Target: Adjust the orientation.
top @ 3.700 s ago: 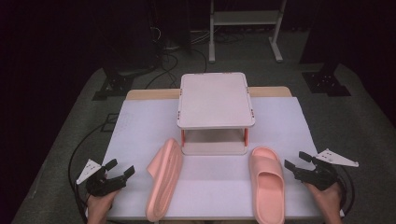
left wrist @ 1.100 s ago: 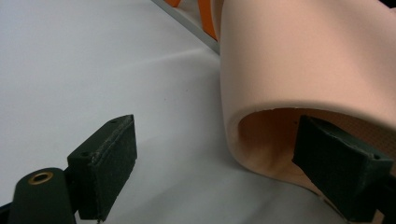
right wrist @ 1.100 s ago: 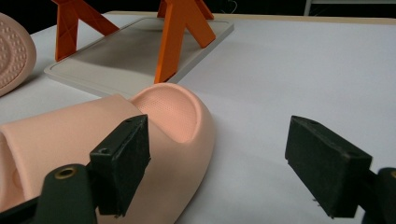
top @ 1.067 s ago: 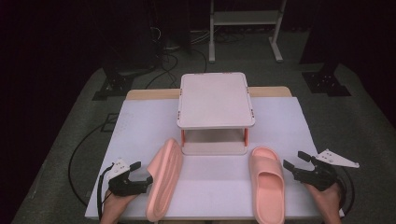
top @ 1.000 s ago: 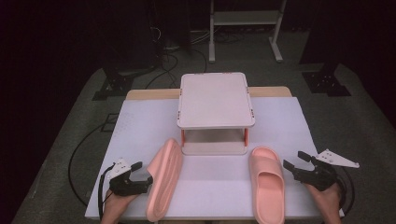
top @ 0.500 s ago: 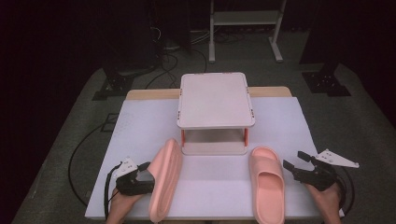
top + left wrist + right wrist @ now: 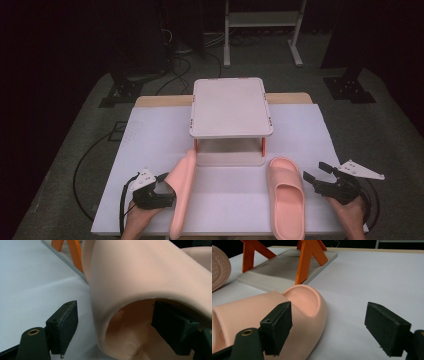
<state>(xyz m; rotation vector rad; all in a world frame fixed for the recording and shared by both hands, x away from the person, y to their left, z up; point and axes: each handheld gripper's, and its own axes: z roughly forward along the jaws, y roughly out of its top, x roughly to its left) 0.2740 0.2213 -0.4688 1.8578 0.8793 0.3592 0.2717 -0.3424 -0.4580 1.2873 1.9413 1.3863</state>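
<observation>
The left gripper [image 7: 159, 192], lower left of the high view, has been narrowing its spread jaws around the strap of the tipped slipper [image 7: 181, 192] without pinching. The soft strap may buckle and slip. The right gripper [image 7: 320, 180] waits open beside the flat slipper [image 7: 286, 202].

High view overhead facing forward, gripper views close, perhaps sharing slippers [image 7: 285, 195]

left gripper [image 7: 162, 192]: black, white plate | right gripper [image 7: 315, 178]: black, grey plate, cable
</observation>
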